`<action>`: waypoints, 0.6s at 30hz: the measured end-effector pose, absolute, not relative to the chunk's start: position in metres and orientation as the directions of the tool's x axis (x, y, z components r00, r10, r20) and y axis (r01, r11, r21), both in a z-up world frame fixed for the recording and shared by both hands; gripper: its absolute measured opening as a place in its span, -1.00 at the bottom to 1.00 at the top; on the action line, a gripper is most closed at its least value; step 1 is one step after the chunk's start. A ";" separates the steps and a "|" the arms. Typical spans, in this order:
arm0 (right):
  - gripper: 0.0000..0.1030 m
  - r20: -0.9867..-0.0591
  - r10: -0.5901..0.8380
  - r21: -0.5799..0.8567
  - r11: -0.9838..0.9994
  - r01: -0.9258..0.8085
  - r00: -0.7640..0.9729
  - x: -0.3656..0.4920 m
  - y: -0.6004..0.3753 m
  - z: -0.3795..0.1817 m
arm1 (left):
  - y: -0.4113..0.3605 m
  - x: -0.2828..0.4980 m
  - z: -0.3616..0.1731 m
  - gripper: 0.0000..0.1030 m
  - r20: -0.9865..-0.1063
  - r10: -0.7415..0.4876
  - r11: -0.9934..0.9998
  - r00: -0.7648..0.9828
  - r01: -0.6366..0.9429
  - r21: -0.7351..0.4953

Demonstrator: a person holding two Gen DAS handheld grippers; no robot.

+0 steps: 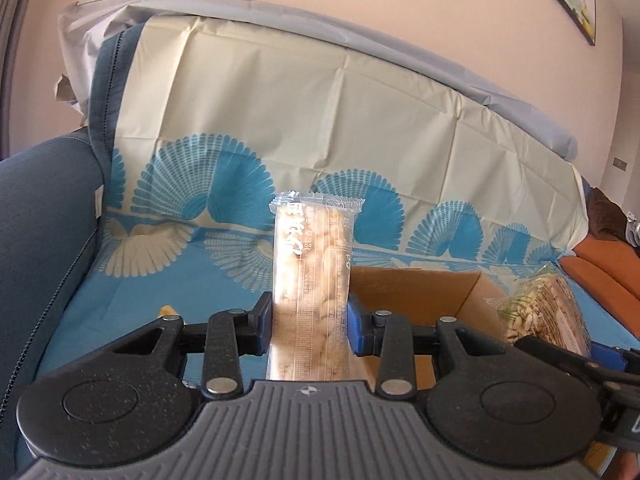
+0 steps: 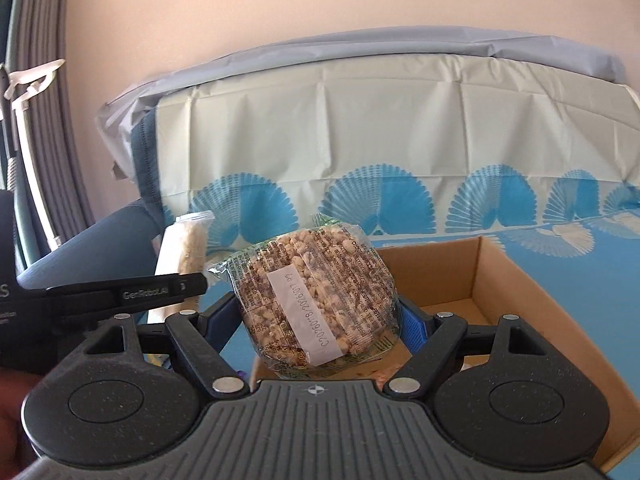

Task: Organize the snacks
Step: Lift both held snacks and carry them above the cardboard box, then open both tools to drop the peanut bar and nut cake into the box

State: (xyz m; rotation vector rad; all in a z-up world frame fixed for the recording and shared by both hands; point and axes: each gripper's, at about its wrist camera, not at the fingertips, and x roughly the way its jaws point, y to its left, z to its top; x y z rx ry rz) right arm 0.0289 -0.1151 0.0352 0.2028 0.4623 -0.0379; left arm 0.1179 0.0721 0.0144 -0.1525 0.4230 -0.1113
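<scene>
The left gripper (image 1: 309, 326) has its fingers (image 1: 356, 330) clamped narrow on a long crispy-rice snack bar (image 1: 314, 276) in a clear wrapper, which stands upright between them with its crimped top end highest. The right gripper (image 2: 320, 322) has its fingers (image 2: 412, 326) spread wide but closed on a squat bag of puffed-grain snack (image 2: 320, 296) with a white date label across its face. Both packets hang in the air above a sofa draped in a cream and blue fan-patterned cover (image 1: 320, 120). An open cardboard box (image 2: 532, 300) sits on the sofa seat, near the seat's front edge; in the right wrist view the bag is over the box's left front corner, and the bar shows further left, beyond the box's left wall. In the left wrist view the bar is just left of the box's left wall and the bag sits at the far right, over the box
</scene>
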 end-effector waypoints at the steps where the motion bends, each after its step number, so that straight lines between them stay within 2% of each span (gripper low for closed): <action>1: 0.59 -0.449 -0.019 0.188 0.975 0.115 0.893 0.028 -0.122 0.034 | 0.068 0.119 0.015 -0.22 -0.393 -0.150 0.981 0.907 0.087 -0.175; 7: 0.59 -0.464 -0.149 0.181 0.949 0.258 0.873 0.023 -0.151 0.028 | 0.044 0.119 0.017 -0.22 -0.356 -0.203 0.974 0.912 0.149 -0.172; 18: 0.59 -0.425 -0.245 0.140 0.933 0.330 0.872 0.010 -0.167 0.028 | 0.019 0.116 0.021 -0.22 -0.303 -0.275 0.956 0.912 0.226 -0.189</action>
